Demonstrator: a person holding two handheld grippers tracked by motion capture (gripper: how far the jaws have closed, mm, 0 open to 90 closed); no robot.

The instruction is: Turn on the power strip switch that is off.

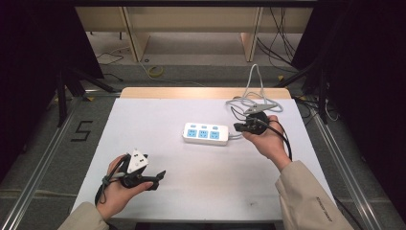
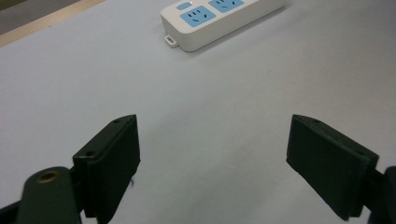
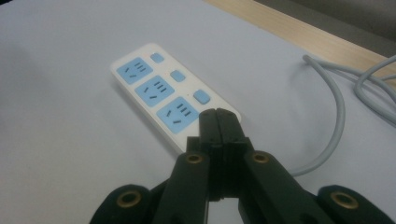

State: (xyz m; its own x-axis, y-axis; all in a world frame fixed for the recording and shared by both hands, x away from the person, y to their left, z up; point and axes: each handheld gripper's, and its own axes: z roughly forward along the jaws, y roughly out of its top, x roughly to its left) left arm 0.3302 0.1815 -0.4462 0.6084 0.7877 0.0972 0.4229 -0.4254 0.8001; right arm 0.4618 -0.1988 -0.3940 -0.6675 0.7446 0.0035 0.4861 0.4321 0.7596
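Our right hand-held gripper (image 3: 218,116) hovers with jaws pressed together, empty, its tips just above the cable end of the power strip (image 3: 168,95), nearest a switch button (image 3: 201,97). Our left hand-held gripper (image 2: 212,154) gapes wide, well short of the strip. Nothing looks pressed or moved yet.

a white table (image 1: 158,120) with a bare wooden far edge stands on grey floor (image 1: 43,158). a black "5" (image 1: 82,130) is marked on the floor at its left, beside a metal rail (image 1: 40,165). beyond it are pale wooden shelves (image 1: 191,24), loose cables (image 1: 280,40) and a yellow coil (image 1: 155,71). dark curtains (image 1: 33,48) hang on both sides.
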